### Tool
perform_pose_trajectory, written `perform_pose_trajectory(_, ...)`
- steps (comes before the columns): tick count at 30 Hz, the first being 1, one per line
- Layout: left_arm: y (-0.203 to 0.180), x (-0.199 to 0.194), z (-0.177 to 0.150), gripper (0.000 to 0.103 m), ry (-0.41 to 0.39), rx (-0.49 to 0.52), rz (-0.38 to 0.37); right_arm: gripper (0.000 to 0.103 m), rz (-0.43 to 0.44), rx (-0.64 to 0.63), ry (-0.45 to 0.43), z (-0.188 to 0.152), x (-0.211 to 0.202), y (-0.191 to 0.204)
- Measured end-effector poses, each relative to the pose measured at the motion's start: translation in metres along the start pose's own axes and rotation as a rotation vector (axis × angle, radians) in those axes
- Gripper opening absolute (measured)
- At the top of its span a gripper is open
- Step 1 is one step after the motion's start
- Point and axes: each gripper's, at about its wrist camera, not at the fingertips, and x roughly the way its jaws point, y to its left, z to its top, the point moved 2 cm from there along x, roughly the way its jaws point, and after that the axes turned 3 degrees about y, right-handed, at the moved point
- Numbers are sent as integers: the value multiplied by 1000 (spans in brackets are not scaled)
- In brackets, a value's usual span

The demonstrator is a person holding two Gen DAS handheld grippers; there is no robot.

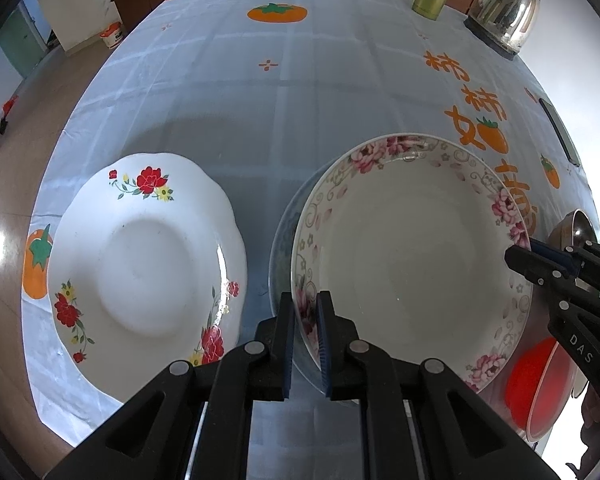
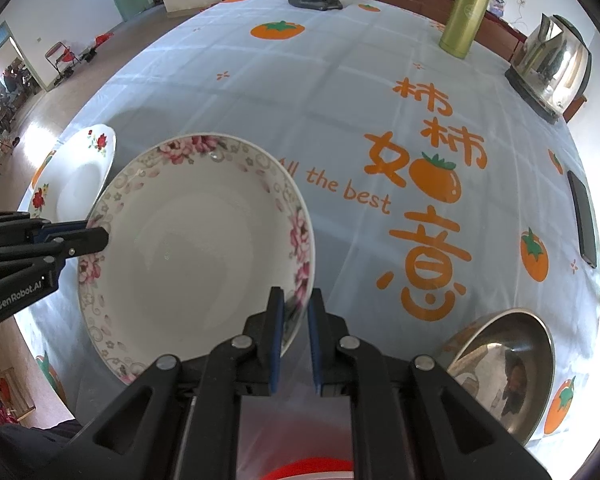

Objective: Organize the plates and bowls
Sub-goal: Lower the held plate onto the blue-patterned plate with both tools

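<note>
Currently both grippers pinch the pink-flowered plate (image 1: 412, 248) by opposite rims — left gripper (image 1: 305, 336) on its near-left edge, right gripper (image 2: 296, 336) on its far-right edge — holding it off the tablecloth (image 1: 260, 100). Red-flowered plate (image 1: 144, 256) lies left of the left gripper, unstacked; steel bowl (image 2: 500, 372) and red bowl (image 1: 536, 384) sit right, unsorted. Stacking looks barely begun.

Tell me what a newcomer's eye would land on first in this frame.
The pink-flowered plate dominates, gripped at opposite rims by the left gripper and the right gripper, both shut on it. Left of it on the persimmon-print tablecloth lies a white plate with red flowers. A shiny steel bowl sits at the right near corner, and part of a red bowl shows beside it.
</note>
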Motion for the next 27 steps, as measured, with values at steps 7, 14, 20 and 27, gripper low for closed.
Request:
perform_pose_trajectory(7, 0, 0, 0, 12, -9, -5, -3, 12, -2, -6, 0, 0, 0, 0)
perform_pose_trajectory(14, 0, -1, -3, 12, -32, -5, -6, 12, -11, -16, -13, 0, 1, 2)
perform_pose_trajectory(20, 0, -1, -5, 12, -42, -11, -7, 12, -16, -19, -20, -1, 1, 2)
perform_pose_trajectory(27, 0, -1, -5, 12, -42, -17, -8, 12, -18, -21, -24, -1, 0, 2)
